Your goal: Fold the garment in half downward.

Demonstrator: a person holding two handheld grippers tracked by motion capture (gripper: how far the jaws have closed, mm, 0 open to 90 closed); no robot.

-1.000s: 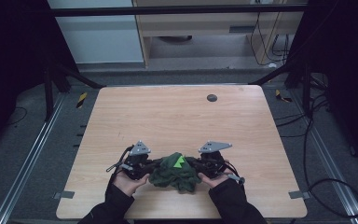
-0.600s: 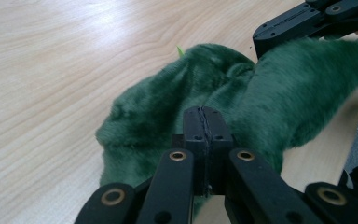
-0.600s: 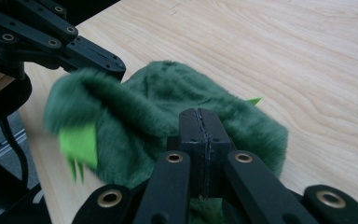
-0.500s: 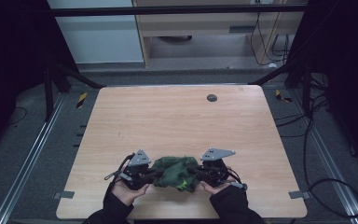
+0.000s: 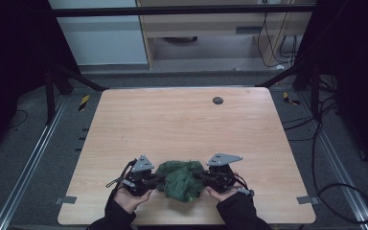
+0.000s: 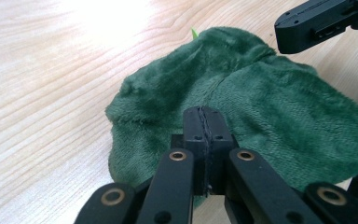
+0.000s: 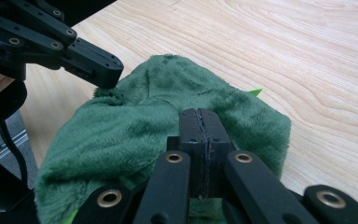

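Wooden table [image 5: 182, 124], green cloth [image 5: 181, 178] lengthwise across

Pale wooden table [image 5: 182, 129] on grey floor [image 5: 24, 158]; black frame bars; light cabinet [image 5: 206, 28] behind, dim surroundings.

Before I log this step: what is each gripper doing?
Left gripper: shut on the green cloth.
Right gripper: shut on the green cloth.

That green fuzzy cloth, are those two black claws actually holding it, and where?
Yes. The left gripper pinches the green cloth at its left edge, the right gripper at its right edge, both shut.
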